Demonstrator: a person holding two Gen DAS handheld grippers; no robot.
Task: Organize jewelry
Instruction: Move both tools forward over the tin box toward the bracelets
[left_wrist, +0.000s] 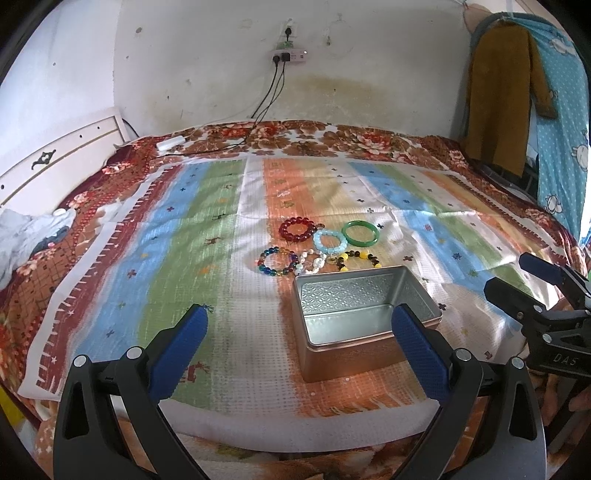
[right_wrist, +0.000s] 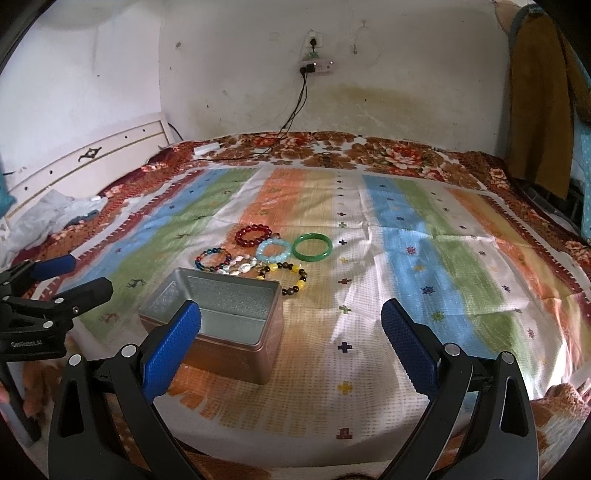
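An open metal tin (left_wrist: 365, 321) (right_wrist: 221, 317) stands empty on the striped cloth. Just behind it lie several bracelets: a red bead one (left_wrist: 298, 229) (right_wrist: 255, 235), a pale blue one (left_wrist: 330, 242) (right_wrist: 274, 250), a green bangle (left_wrist: 360, 232) (right_wrist: 312, 252), a multicolour bead one (left_wrist: 277, 261) (right_wrist: 213, 259), a white pearl one (left_wrist: 314, 263) (right_wrist: 242, 266) and a brown-and-yellow one (left_wrist: 360, 259) (right_wrist: 290, 277). My left gripper (left_wrist: 299, 343) (right_wrist: 70, 275) hovers open in front of the tin's left side. My right gripper (right_wrist: 291, 343) (left_wrist: 517, 277) hangs open to the tin's right, holding nothing.
The striped cloth (left_wrist: 207, 258) covers a floral bedspread (left_wrist: 332, 136). A headboard (left_wrist: 55, 162) and crumpled grey fabric (left_wrist: 26, 236) are at the left. Cables (left_wrist: 266, 107) drop from a wall socket to a white adapter (left_wrist: 170, 142). A brown garment (left_wrist: 498, 99) hangs at the right.
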